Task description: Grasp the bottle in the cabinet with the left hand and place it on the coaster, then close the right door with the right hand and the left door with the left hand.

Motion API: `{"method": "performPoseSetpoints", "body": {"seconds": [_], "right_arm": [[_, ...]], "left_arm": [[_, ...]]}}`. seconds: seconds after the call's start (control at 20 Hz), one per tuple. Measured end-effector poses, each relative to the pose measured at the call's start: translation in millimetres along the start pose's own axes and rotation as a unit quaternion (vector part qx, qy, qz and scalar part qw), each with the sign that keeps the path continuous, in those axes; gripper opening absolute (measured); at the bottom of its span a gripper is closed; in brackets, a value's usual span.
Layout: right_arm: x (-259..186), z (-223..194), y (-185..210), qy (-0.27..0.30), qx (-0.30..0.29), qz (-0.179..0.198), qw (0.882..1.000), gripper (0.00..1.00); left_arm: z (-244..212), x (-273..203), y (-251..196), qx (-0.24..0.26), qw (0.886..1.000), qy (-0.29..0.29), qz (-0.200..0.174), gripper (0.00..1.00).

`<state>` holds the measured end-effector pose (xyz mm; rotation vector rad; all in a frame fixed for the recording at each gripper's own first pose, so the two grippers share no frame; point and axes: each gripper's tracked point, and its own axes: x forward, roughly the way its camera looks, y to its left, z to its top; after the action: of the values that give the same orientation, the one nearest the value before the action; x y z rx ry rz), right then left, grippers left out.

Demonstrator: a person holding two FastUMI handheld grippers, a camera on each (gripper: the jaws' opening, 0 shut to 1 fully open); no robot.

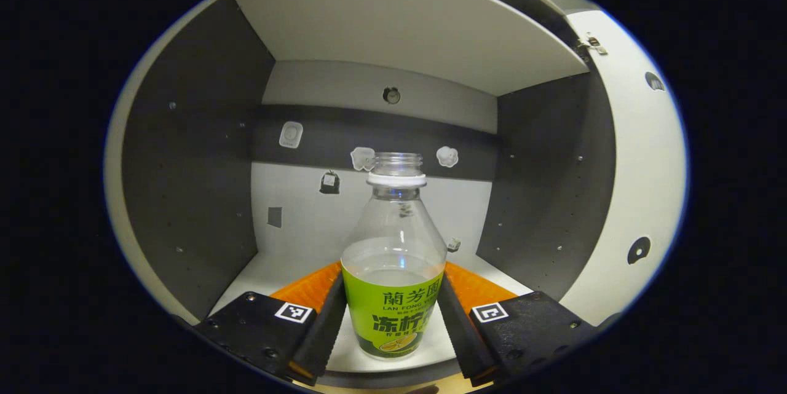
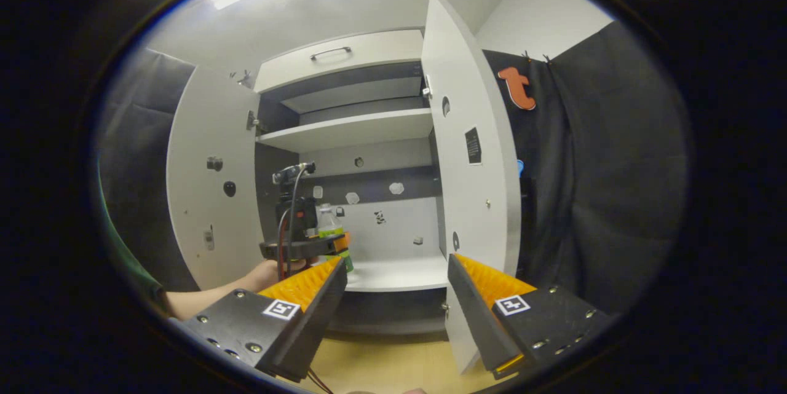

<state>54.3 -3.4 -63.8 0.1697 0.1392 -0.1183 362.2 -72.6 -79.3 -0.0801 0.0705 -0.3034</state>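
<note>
left gripper (image 1: 393,314) jaws clamped on uncapped bottle (image 1: 393,259) standing on cabinet shelf (image 1: 270,271); right gripper (image 2: 396,295) jaws apart, both doors open.

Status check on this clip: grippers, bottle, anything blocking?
Left gripper jaws closed against the bottle, bottle standing on the cabinet shelf. Right gripper open, empty, outside the cabinet. Both doors open. Nothing blocking.
</note>
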Motion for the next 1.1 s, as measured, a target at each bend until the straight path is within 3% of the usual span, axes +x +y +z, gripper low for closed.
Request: {"method": "performPoseSetpoints", "body": {"seconds": [0.2, 0.25, 0.3, 0.8, 0.95, 1.1], "right_arm": [[-26, 8, -14, -0.007, 0.008, 0.0, 1.0, 1.0], [-34, 9, -19, -0.009, 0.005, -0.001, 1.0, 0.95], [-41, 10, -24, -0.009, 0.003, -0.002, 1.0, 0.99], [-107, 13, -39, -0.016, 0.0, 0.021, 1.0, 0.99], [-120, 13, -37, -0.019, 0.011, 0.034, 0.999, 0.99], [-125, 18, -33, -0.028, 0.017, 0.032, 0.999, 0.99]], "left_arm": [[4, -55, -17, 0.01, 1.0, -0.006, 0.003, 0.79], [5, -69, -21, 0.012, 1.0, -0.007, 0.003, 0.79], [7, -84, -24, 0.015, 1.0, -0.009, 0.006, 0.79], [45, -239, -59, 0.007, 0.999, -0.035, 0.015, 0.79], [41, -272, -66, -0.004, 0.999, -0.034, 0.009, 0.77], [32, -293, -69, 0.015, 0.999, -0.036, 0.009, 0.79]]}}
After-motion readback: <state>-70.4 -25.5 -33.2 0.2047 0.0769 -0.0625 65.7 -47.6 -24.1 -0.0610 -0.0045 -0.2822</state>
